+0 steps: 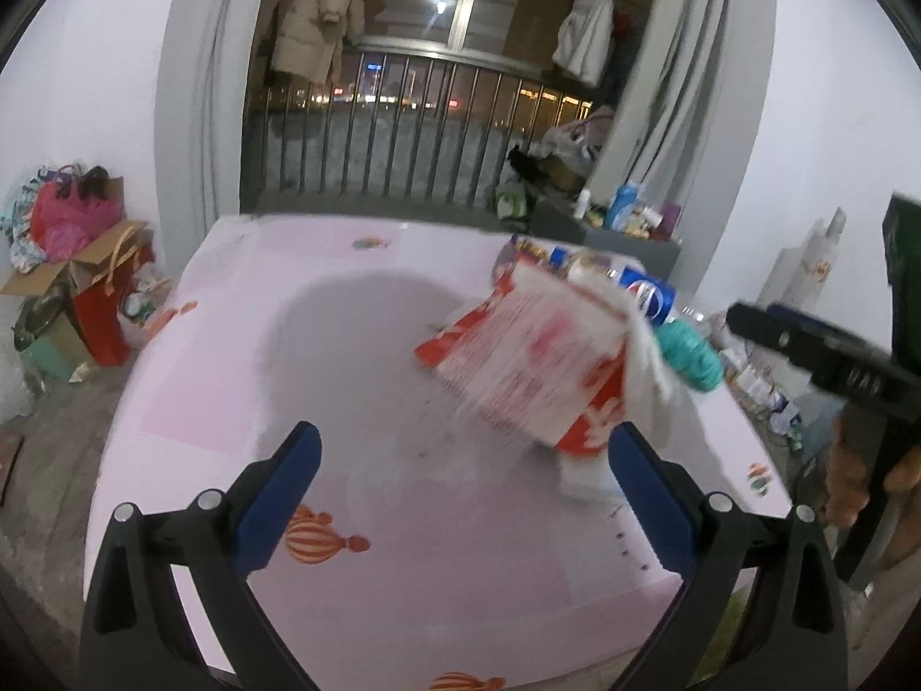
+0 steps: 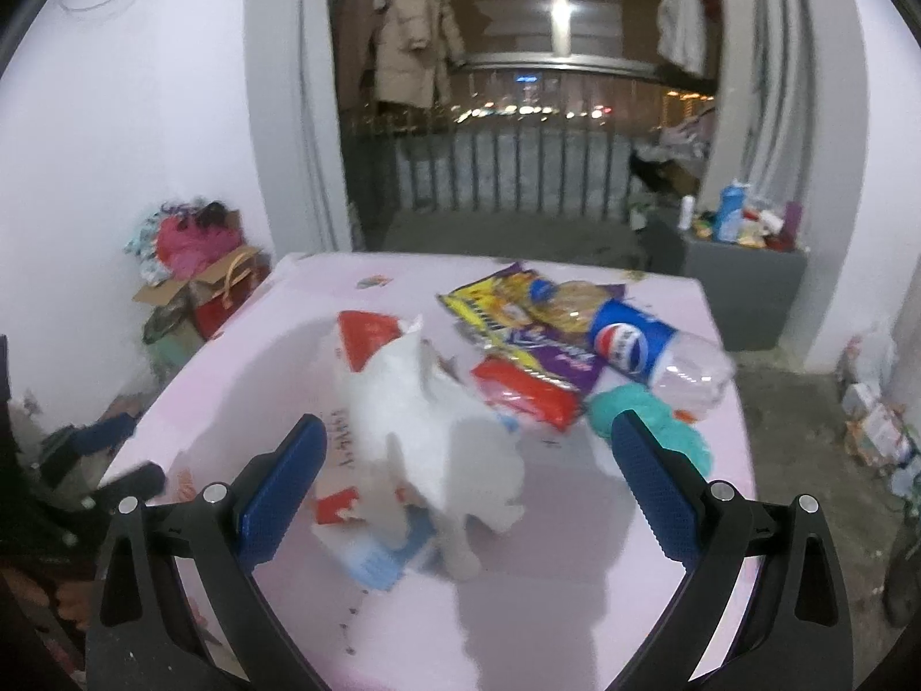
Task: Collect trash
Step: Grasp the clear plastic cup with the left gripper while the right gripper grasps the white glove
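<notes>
This is a lived-in home, a plain room opening onto a balcony at night. Behind the pink-covered surface [image 2: 575, 604] stands a railing [image 1: 403, 132] with city lights beyond it, and above the railing hang a beige padded coat [image 2: 411, 34] and a white garment [image 2: 682, 17]. To the left of the surface a cardboard box [image 1: 75, 259] holds clothes and bags, and to its right a grey cabinet [image 2: 742, 282] carries bottles and toiletries.

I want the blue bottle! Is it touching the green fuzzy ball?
Cannot tell. In the right wrist view the bottle sits right beside the ball, but blur hides any gap.
</notes>
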### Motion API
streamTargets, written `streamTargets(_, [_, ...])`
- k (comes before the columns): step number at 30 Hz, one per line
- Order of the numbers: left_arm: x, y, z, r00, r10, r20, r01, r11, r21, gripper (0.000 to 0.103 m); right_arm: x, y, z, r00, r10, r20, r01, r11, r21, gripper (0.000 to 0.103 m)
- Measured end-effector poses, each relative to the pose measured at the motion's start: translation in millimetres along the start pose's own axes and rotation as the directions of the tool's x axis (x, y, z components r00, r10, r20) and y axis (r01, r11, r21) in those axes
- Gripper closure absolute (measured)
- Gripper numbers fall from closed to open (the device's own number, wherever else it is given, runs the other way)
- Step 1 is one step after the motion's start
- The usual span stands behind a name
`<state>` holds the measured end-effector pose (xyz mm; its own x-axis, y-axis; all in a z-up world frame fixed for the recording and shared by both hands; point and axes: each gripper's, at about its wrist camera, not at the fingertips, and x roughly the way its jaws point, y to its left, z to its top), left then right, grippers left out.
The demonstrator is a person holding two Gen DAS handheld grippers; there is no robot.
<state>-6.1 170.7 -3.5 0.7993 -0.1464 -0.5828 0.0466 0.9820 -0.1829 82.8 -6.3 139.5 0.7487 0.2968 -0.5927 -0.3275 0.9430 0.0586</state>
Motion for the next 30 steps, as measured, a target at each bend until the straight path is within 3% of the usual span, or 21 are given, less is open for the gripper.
streamTargets(5, [18.7,10.0,-6.7,1.0,0.002,-0.023,-0.001,1.0,0.022,0.005,15.1,12.9,6.5,0.998,0.054,-0.044,-0.054,0.999,0.005,0.011])
streamTargets(10, [36.9,15.5,-10.8,0.999,-0.017,-0.039,0.019,0.999,0.037,0.006,35.0,22.4,11.9,0.993,0.074,-0.092,-0.074,0.997,0.003,0.021])
streamTargets(14, [52.4,18.1,-15.9,0.998,-0.03,-0.063,0.033,0.998,0.056,0.017,48.2,27.9,14.1,0.99,0.077,-0.121,-0.077,0.997,0.004,0.03])
streamTargets(21, [67.5,28.2,-22.6,0.994,-0.043,-0.099,0.046,0.998,0.031,0.036,57.6,18.0,13.1,0.978,0.116,-0.173,-0.101,0.99,0.096,0.058])
streamTargets(25, [65.5,31.8,-22.4,0.995,-0.049,-0.089,0.051,0.999,0.015,0.036,57.5,12.8,11.3,0.97,0.152,-0.189,-0.128,0.983,0.133,0.078])
streamTargets(30, [56.6,35.5,-15.8,0.997,-0.049,-0.059,0.049,0.999,0.001,0.037,45.1,6.0,14.4,0.976,0.151,-0.159,-0.127,0.98,0.154,0.094])
